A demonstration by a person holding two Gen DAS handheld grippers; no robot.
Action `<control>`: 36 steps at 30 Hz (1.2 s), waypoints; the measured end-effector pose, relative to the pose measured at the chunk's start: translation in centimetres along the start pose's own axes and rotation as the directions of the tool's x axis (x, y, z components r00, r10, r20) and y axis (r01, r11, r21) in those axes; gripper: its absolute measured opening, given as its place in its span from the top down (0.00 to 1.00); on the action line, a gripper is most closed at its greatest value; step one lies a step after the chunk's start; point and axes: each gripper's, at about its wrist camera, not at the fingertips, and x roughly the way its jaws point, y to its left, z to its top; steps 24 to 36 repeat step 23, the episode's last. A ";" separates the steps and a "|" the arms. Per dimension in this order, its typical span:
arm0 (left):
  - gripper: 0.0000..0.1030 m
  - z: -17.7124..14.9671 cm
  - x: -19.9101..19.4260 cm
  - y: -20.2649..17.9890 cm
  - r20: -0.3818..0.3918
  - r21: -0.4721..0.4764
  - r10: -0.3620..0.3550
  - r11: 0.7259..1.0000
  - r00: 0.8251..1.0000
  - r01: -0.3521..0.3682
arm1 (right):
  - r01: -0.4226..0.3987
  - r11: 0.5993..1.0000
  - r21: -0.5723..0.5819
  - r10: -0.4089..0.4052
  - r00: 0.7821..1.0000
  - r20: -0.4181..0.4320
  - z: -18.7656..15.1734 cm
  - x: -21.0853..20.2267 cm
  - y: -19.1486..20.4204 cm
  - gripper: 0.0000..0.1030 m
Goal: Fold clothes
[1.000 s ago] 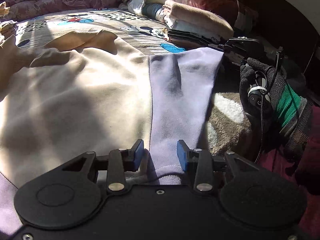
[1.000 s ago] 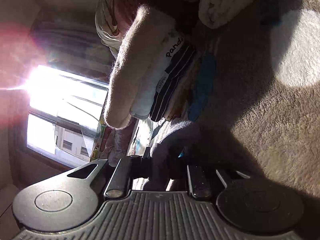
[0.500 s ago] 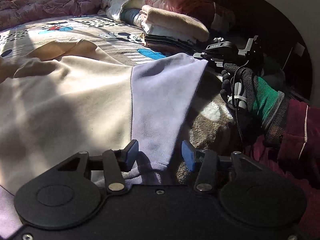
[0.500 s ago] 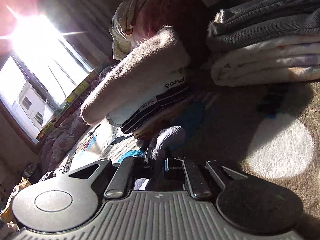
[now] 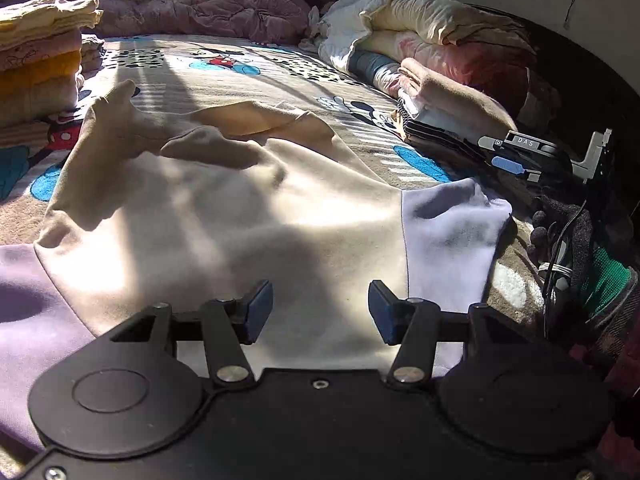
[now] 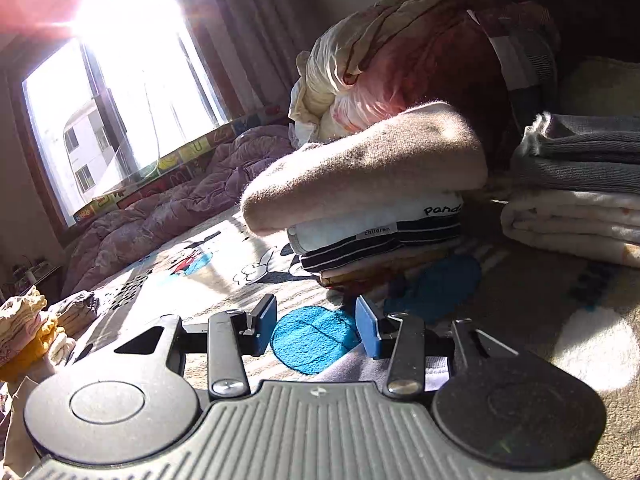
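A cream sweatshirt (image 5: 224, 224) with lavender sleeves lies spread on the cartoon-print blanket (image 5: 224, 60). Its right lavender sleeve (image 5: 452, 236) is folded short, the cuff near the right gripper. My left gripper (image 5: 320, 308) is open and empty, low over the sweatshirt's near hem. My right gripper (image 6: 316, 322) is open and empty, just above the blanket; a bit of lavender fabric (image 6: 352, 368) lies under its jaws. It also shows in the left wrist view (image 5: 532, 160), held by a gloved hand (image 5: 568, 240).
A stack of folded clothes (image 6: 372, 200) with a beige top layer stands right ahead of the right gripper. Another folded stack (image 6: 580, 200) is at its right. Folded yellow and pink clothes (image 5: 40, 52) are stacked at the far left. Bunched bedding (image 5: 420, 24) lies at the back.
My right gripper let go of the lavender sleeve cuff and opened, and levelled out. My left gripper opened wider and shifted left over the cream body. The sleeve now lies shorter.
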 end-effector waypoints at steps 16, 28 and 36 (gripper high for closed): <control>0.41 11.2 1.5 13.6 0.174 -0.151 0.210 0.971 0.962 -0.185 | -0.352 0.936 0.031 0.344 0.888 -0.305 -0.8 11.8 10.6 0.45; 0.41 13.2 4.9 16.5 0.119 -0.121 0.113 0.988 0.986 -0.099 | -0.409 0.912 0.019 0.382 0.834 -0.399 -0.9 16.1 13.5 0.36; 0.41 13.2 4.9 16.5 0.119 -0.121 0.113 0.988 0.986 -0.099 | -0.409 0.912 0.019 0.382 0.834 -0.399 -0.9 16.1 13.5 0.36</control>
